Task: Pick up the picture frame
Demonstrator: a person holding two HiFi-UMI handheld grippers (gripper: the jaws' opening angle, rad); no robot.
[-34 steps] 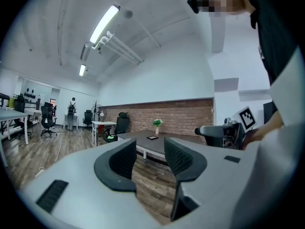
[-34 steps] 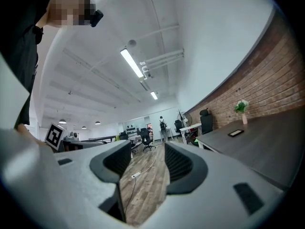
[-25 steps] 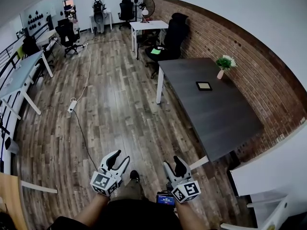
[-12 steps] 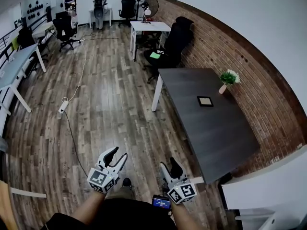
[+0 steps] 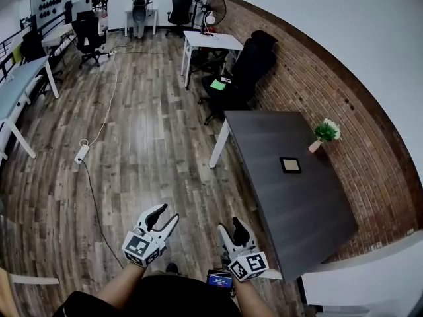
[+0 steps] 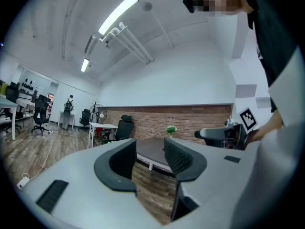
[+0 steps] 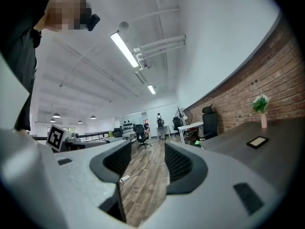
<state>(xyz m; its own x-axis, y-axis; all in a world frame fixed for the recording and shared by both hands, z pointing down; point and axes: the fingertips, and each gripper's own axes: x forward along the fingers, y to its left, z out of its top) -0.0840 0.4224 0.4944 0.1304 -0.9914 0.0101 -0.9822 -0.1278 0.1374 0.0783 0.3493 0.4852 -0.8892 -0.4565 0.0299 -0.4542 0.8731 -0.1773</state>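
Note:
A small black picture frame lies flat on the dark table by the brick wall, also seen as the frame at the right of the right gripper view. My left gripper and right gripper are held low in front of the person, over the wooden floor, well short of the table. Both stand open with nothing between their jaws. From the left gripper the table shows through the gap. The right gripper points down the room.
A small potted plant stands on the table near the wall, beyond the frame. A black office chair and a white desk sit past the table's far end. A power strip and its cable lie on the floor at left.
The head view has shifted, so the table and frame now sit lower and further right in it. Both grippers keep their open stance low in front of the person.

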